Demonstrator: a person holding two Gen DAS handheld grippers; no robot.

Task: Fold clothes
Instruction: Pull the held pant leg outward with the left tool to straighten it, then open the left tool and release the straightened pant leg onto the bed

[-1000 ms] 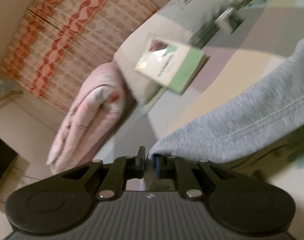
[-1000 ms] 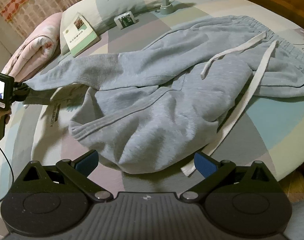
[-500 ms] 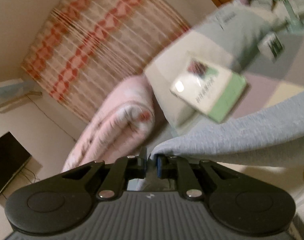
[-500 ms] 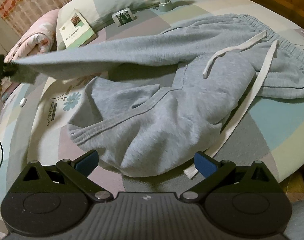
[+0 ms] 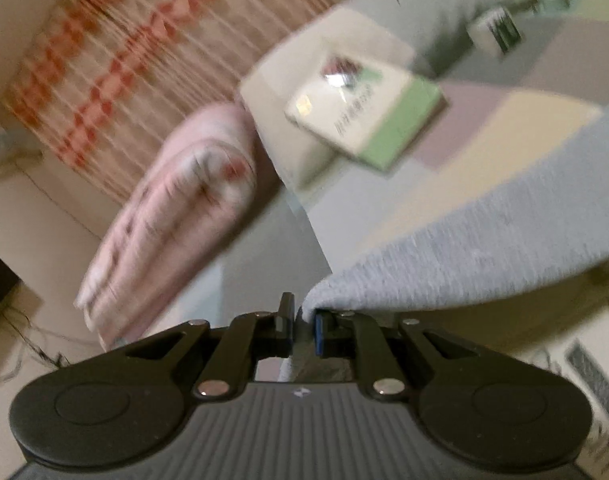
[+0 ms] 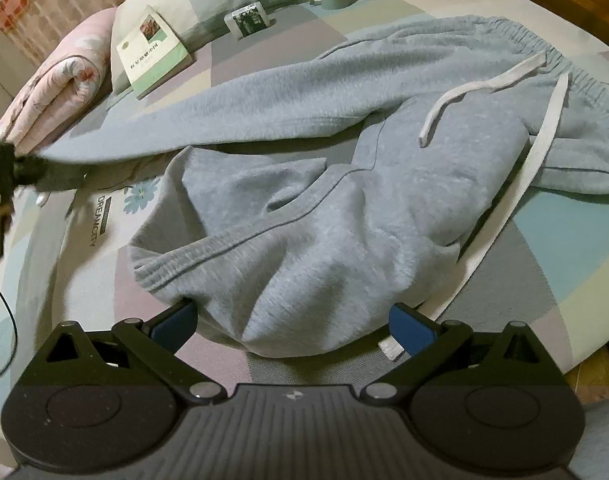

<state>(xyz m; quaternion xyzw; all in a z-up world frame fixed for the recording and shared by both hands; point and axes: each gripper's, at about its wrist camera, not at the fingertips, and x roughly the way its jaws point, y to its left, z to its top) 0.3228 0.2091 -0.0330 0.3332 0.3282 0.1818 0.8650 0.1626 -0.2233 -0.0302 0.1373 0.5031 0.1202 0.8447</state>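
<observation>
Grey sweatpants (image 6: 344, 208) lie spread across a bed (image 6: 544, 248) covered in a pastel patchwork sheet. The left gripper (image 5: 303, 326) is clamped on the cuff of one trouser leg, holding it stretched out toward the bed's left edge. The right gripper (image 6: 292, 326) has its fingers wide apart, just at the crumpled other leg near the bed's front edge. A book (image 6: 152, 52) and folded pink quilt (image 6: 52, 84) sit at the far left corner.

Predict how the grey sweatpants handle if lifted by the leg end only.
Likely floppy: the grey sweatpants lie rumpled, and the leg pinched by the left gripper sags. Probably fairly heavy, thick fleece. The drawstring lies loose, so it may trail.
</observation>
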